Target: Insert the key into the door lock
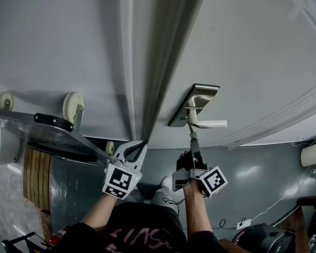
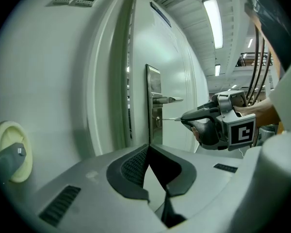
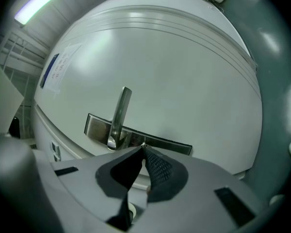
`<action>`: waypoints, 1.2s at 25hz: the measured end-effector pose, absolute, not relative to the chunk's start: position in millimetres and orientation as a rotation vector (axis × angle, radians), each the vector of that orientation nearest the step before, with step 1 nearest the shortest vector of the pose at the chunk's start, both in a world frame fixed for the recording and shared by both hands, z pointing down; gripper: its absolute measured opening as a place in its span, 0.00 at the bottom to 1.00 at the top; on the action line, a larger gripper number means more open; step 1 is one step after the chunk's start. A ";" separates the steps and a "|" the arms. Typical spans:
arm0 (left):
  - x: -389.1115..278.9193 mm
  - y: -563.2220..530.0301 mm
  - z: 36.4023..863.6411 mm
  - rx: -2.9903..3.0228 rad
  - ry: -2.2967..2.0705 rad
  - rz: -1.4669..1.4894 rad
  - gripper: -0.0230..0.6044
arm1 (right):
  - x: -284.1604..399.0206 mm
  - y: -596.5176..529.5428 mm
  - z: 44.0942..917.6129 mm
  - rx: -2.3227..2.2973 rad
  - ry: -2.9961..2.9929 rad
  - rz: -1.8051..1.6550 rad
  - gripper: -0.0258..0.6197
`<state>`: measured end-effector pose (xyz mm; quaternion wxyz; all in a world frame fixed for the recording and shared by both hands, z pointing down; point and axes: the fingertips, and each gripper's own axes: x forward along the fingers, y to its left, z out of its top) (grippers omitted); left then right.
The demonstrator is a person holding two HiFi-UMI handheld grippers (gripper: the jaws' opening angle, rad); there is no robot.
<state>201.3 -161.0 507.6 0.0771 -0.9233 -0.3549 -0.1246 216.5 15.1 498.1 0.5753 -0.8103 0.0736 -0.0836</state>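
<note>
A steel lock plate [image 1: 185, 113] with a lever handle [image 1: 208, 123] sits on the white door [image 1: 242, 46]. My right gripper [image 1: 191, 136] is shut on a thin key [image 2: 170, 119] and points it at the plate below the handle. In the left gripper view the key tip is at the keyhole [image 2: 157, 122]; whether it has entered I cannot tell. In the right gripper view the jaws [image 3: 143, 147] are closed right in front of the lock plate [image 3: 177, 145], beside the handle [image 3: 120, 114]. My left gripper [image 1: 138, 146] is shut on nothing, left of the lock near the door edge.
The door's edge and frame [image 1: 160, 62] run down just left of the lock plate. A metal cart with cream caster wheels [image 1: 72, 106] stands at the left. One wheel [image 2: 9, 150] is close to my left gripper. A paper notice [image 3: 56, 72] is stuck on the door.
</note>
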 end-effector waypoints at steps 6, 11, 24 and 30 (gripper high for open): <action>208.8 -156.0 497.7 -2.766 -1.066 -0.346 0.06 | 219.9 11.6 495.9 -1.874 0.175 -0.192 0.16; 214.3 -153.7 490.0 -2.763 -1.072 -0.324 0.06 | 223.4 9.5 494.7 -1.860 0.171 -0.194 0.16; 216.4 -156.0 489.2 -2.756 -1.078 -0.316 0.06 | 227.7 4.9 499.9 -1.812 0.146 -0.191 0.16; 213.4 -159.7 492.6 -2.756 -1.068 -0.327 0.06 | 228.3 6.4 500.2 -1.803 0.128 -0.170 0.16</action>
